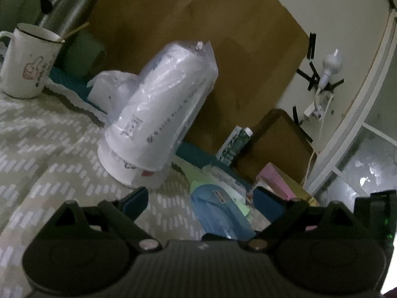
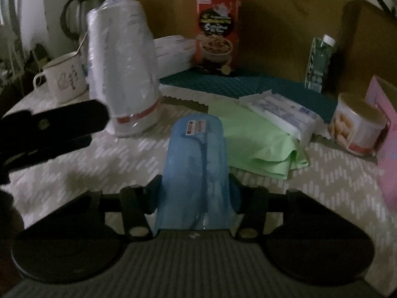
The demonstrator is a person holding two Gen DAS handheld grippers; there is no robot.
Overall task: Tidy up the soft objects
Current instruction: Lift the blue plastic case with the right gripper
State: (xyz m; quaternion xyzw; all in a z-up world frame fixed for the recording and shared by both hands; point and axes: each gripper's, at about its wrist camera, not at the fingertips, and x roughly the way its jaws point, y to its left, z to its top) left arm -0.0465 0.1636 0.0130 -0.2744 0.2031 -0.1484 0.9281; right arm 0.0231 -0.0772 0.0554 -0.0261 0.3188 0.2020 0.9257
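A big open patch of the patterned tablecloth (image 2: 82, 164) is lying bare in front of the tall bagged stack of cups (image 2: 121, 59), so a hand could be passing there, but the left gripper (image 2: 49, 126) is poking in over it from the side. The green cloth (image 2: 258, 144) and the white pack (image 2: 285, 114) resting on it are taking up the middle. The tin can (image 2: 357, 124) and pink box (image 2: 387, 136) are blocking the right side, while the mug (image 2: 64, 79), kettle (image 2: 74, 12) and cereal box (image 2: 218, 29) are crowding the back.
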